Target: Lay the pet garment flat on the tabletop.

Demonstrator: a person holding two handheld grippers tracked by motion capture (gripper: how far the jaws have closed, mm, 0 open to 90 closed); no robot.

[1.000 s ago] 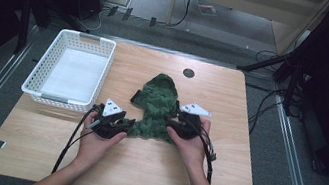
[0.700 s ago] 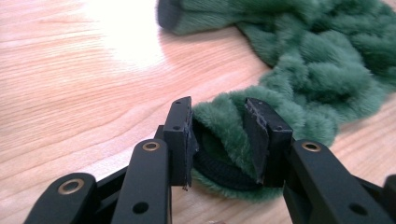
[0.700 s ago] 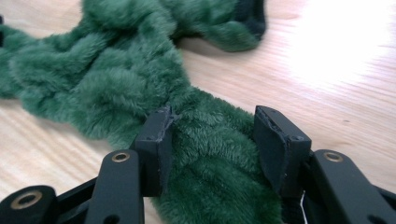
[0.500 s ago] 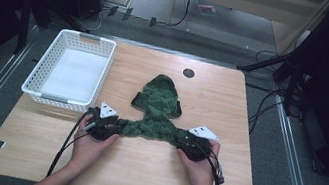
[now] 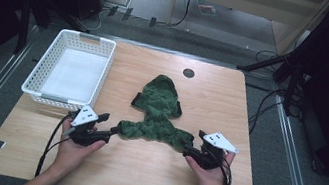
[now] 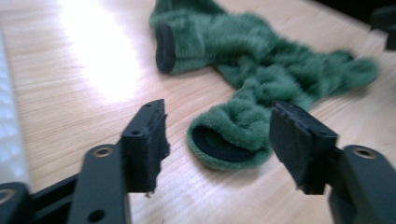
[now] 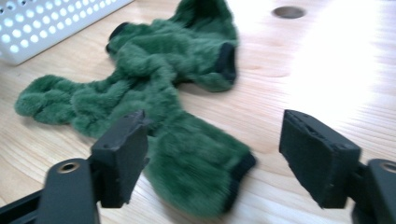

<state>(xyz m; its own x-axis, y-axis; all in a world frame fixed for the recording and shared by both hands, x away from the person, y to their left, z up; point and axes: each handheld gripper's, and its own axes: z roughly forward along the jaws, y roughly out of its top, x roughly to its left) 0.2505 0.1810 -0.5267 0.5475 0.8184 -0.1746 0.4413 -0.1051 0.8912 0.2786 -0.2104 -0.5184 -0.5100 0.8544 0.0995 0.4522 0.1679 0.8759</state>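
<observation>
Although nobody had said what the job was, the way the green fuzzy garment (image 5: 158, 113) lay suggested someone spreading it flat: it sat near the middle of the wooden table (image 5: 138, 179), hood toward twelve o'clock, with its two lower ends drawn out toward eight and four o'clock. At the eight o'clock end the left gripper (image 5: 106, 132) rested in the person's left hand (image 5: 73, 144), jaws spread wide, and from the left gripper view the dark-lined cuff (image 6: 219, 142) lay on the wood between and just beyond them, untouched as far as I could see. At four o'clock the right gripper (image 5: 189, 150) sat in the right hand (image 5: 207, 173), its jaws equally parted, the black-trimmed cuff (image 7: 236, 179) lying flat between them with no pinch on it. I judged both ends had been set down where they were so the fabric would lie stretched rather than bunched, though the middle looked rumpled. Off at ten o'clock a white perforated basket (image 5: 34, 86) stood well apart from the garment, probably waiting to receive it once folded. A round cable hole (image 5: 188, 72) marked the table at twelve o'clock beyond the hood.
</observation>
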